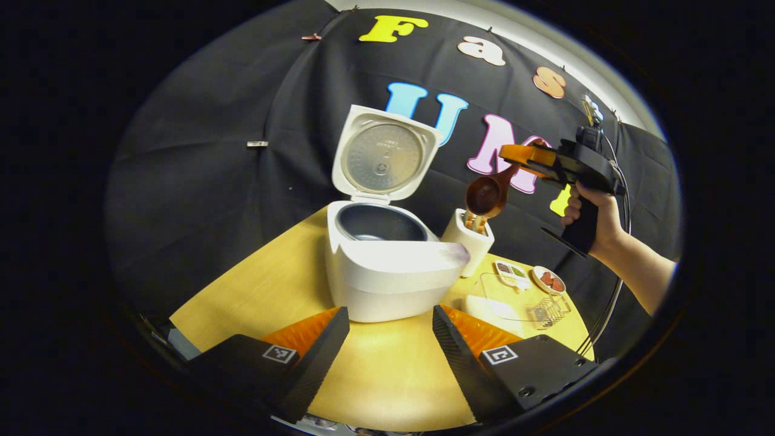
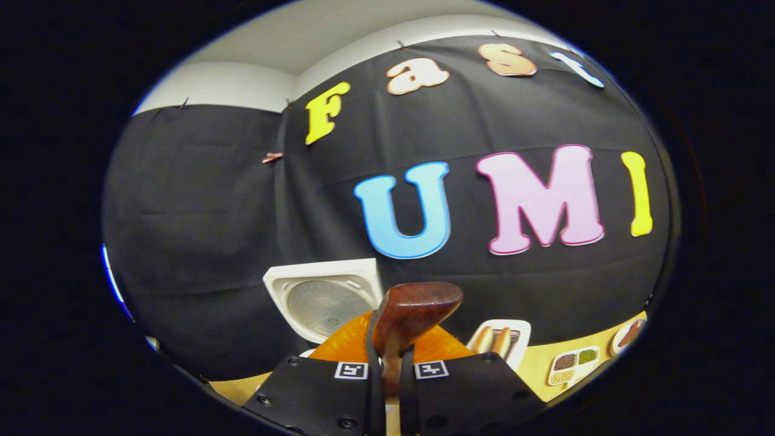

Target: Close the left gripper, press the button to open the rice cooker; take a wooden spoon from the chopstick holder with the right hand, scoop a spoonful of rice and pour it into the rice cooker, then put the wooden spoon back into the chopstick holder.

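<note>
In the left gripper view the left gripper (image 1: pixel 390 339) stands wide apart before the open rice cooker (image 1: pixel 387 266); the right gripper (image 1: pixel 525 158) lifts the wooden spoon (image 1: pixel 487 194) above the chopstick holder (image 1: pixel 469 239). In the right gripper view both fingers pinch the spoon's handle

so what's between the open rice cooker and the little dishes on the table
In the left gripper view, the white chopstick holder stands between the rice cooker and the small dishes, close beside the cooker.
</note>
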The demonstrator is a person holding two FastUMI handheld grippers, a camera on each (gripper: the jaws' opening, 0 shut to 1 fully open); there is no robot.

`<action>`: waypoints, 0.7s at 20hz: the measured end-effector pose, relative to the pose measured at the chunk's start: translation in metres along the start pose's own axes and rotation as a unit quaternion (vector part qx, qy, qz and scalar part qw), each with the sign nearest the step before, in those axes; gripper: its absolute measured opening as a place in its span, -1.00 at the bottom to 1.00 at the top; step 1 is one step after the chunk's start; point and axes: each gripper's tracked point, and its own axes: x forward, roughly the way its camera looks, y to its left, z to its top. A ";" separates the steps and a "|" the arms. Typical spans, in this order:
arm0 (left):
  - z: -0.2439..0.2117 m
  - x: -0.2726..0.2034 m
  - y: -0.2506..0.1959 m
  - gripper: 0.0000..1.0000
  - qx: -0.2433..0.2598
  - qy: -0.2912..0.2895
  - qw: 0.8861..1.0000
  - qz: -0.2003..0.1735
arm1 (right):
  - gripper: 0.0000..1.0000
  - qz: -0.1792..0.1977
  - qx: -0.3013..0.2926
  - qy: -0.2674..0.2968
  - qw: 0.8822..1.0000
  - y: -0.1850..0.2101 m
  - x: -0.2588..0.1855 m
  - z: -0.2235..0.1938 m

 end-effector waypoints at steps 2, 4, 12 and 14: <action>0.003 0.001 -0.021 0.92 0.009 -0.001 1.000 -0.006 | -0.75 -0.030 0.007 -0.009 0.999 -0.041 -0.020 0.014; 0.000 0.001 -0.040 0.91 0.018 -0.002 1.000 -0.011 | -0.74 -0.059 0.012 -0.015 0.998 -0.083 -0.043 0.022; -0.015 0.006 -0.116 0.92 -0.001 0.020 1.000 -0.021 | -0.74 -0.145 0.054 0.000 0.988 -0.220 -0.140 0.017; -0.015 0.006 -0.132 0.92 0.010 0.019 1.000 -0.019 | -0.73 -0.162 0.064 0.016 0.985 -0.251 -0.156 0.003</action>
